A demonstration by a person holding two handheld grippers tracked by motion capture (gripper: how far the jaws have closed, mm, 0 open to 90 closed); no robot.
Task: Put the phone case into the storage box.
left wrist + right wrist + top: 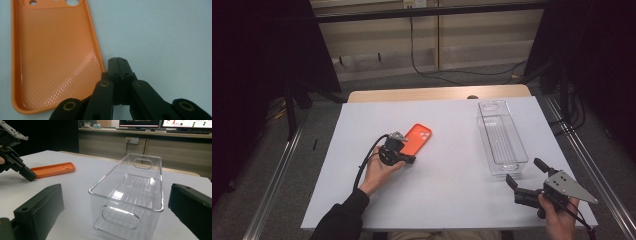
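1. Position, left side: the left gripper (408, 159) has its jaws fully closed, pad against pad, with nothing between them. In the left gripper view the closed tips (118, 60) rest low over the white table (447, 195), just beside the near right corner of the orange phone case (53, 57).

2. Phone case, location: it lies flat left of centre on the table, open side up, its long axis slanting away to the far right. The camera cut-outs sit at its far end. It is well apart from the clear plastic bin (501, 137).

3. Phone case, appearance: raised rim all round, fine dotted texture on the inner face, glossy highlight near the right wall. Judged thin, light and somewhat flexible; it is likely to slide on the smooth table if pushed.

4. Step in hand, as judged: pick up the case by its rim. Open the jaws first, set one pad inside the wall and one outside, and close on the long right edge near its middle, not on the corner, so the case does not pivot or slip.

5. Right side: the right gripper (524, 176) hovers near the bin's near end, jaws wide apart and empty. In the right gripper view the bin (130, 195) stands upright and empty between them, untouched.
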